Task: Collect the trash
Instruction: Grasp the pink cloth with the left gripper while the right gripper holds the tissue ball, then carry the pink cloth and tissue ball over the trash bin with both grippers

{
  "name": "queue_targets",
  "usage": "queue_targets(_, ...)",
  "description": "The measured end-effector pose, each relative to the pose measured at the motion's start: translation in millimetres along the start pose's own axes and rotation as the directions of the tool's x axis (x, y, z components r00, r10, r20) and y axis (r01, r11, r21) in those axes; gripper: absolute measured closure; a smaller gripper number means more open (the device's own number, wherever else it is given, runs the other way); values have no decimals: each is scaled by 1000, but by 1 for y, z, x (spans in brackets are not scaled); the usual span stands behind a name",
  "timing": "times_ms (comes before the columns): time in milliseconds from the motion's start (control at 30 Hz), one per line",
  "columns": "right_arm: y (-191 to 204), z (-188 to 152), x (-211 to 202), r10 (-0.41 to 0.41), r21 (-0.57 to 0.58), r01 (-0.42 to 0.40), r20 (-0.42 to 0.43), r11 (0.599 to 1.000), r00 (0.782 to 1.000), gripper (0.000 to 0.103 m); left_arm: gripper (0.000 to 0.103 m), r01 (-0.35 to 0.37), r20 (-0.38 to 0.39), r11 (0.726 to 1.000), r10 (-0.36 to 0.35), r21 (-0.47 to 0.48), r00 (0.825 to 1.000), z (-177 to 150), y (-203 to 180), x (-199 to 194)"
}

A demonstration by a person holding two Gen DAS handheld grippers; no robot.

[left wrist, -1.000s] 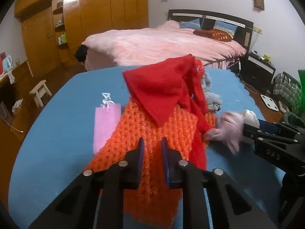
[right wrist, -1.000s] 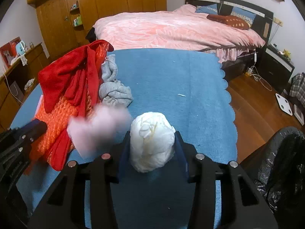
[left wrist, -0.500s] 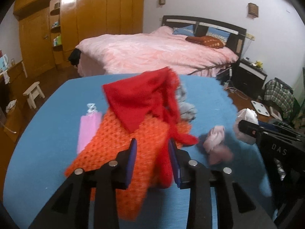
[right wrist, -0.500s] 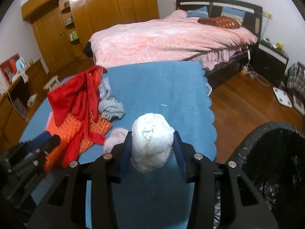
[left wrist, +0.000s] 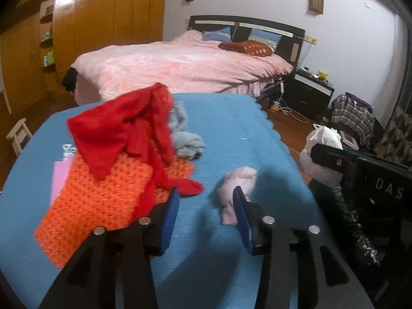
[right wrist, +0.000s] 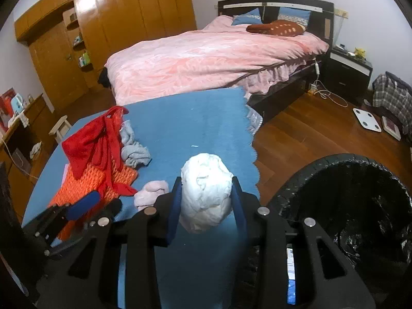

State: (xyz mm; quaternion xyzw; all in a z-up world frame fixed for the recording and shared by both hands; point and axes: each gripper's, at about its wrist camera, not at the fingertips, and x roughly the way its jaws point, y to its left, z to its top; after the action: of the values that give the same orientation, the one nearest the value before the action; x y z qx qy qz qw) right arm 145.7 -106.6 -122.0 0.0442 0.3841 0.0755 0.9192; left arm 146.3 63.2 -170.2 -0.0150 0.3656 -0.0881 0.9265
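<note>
The letters "DAS" stand in pale print on the black body of the right hand-held gripper (left wrist: 386,190). Nothing else is legible.

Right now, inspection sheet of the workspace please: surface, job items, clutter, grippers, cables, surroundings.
Surface: blue cloth, scalloped right edge.
Job's things: white wad in right gripper; pink wad on cloth; black-lined bin on the right.
Clutter: red garment, orange knit, grey cloth, pink bag.
Grippers: left gripper open, empty; right shut on white wad.
Cables: white cord on floor by nightstand.
Surroundings: bed, wardrobe, stool.
</note>
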Motion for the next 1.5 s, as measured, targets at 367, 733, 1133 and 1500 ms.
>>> queue_targets(367, -4, -2, 4, -17, 10, 17, -13, 1000, 1000, 68, 86, 51, -81, 998, -49, 30, 996, -3, -20, 25)
queue_targets(733, -5, -3, 3, -8, 11, 8, -8, 1000, 1000, 68, 103, 45, -34, 999, -44, 13, 998, 8, -11, 4)
queue_targets(1133, 1, 2, -9, 13, -3, -13, 15, 1000, 1000, 67, 103, 20, 22, 1000, -20, -1, 1000, 24, 4, -29)
queue_targets(1500, -9, -4, -6, -18, 2, 18, -11, 1000, 1000, 67, 72, 65, -55, 998, -66, -18, 996, 10, -7, 3)
